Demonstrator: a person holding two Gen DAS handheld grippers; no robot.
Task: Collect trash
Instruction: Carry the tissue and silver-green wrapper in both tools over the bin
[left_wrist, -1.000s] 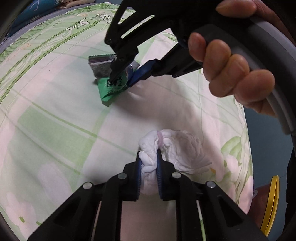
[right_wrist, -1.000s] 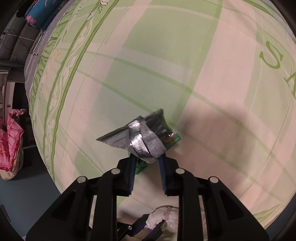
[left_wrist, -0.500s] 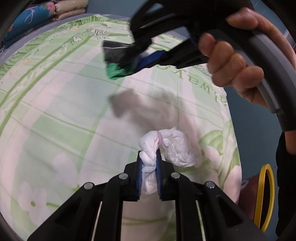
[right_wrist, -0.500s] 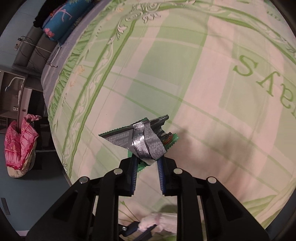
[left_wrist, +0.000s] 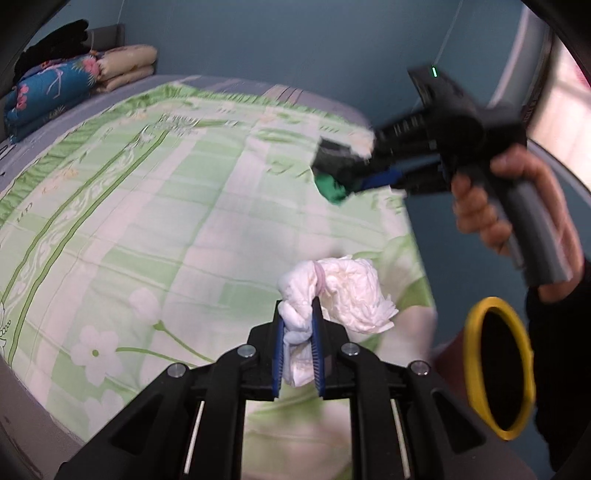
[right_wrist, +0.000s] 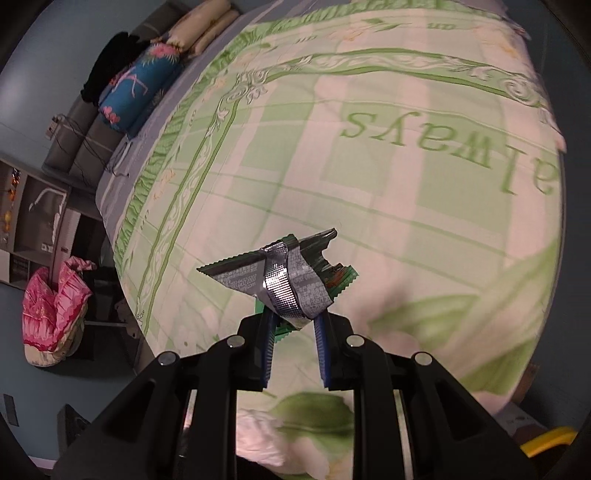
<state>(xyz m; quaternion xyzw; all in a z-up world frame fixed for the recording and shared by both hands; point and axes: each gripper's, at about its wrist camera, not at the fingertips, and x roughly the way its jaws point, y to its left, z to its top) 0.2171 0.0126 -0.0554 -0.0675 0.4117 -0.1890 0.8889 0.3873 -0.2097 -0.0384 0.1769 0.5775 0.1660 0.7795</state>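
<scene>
My left gripper (left_wrist: 298, 314) is shut on a crumpled white tissue (left_wrist: 340, 291) and holds it above the near right corner of the green bed cover (left_wrist: 147, 206). My right gripper (right_wrist: 295, 321) is shut on a silver and green snack wrapper (right_wrist: 280, 280), lifted clear of the bed. The right gripper with the wrapper (left_wrist: 332, 173) also shows in the left wrist view, held in a hand at the upper right. The tissue (right_wrist: 258, 435) shows blurred at the bottom of the right wrist view.
A bin with a yellow rim (left_wrist: 498, 373) stands beside the bed at the lower right. Folded blankets (left_wrist: 55, 88) lie at the bed's head. A pink bag (right_wrist: 51, 306) sits on the floor left of the bed.
Both grippers have risen off the bed with their loads. The right gripper has carried the wrapper up and to the right. The yellow-rimmed bin has come further into the left wrist view.
</scene>
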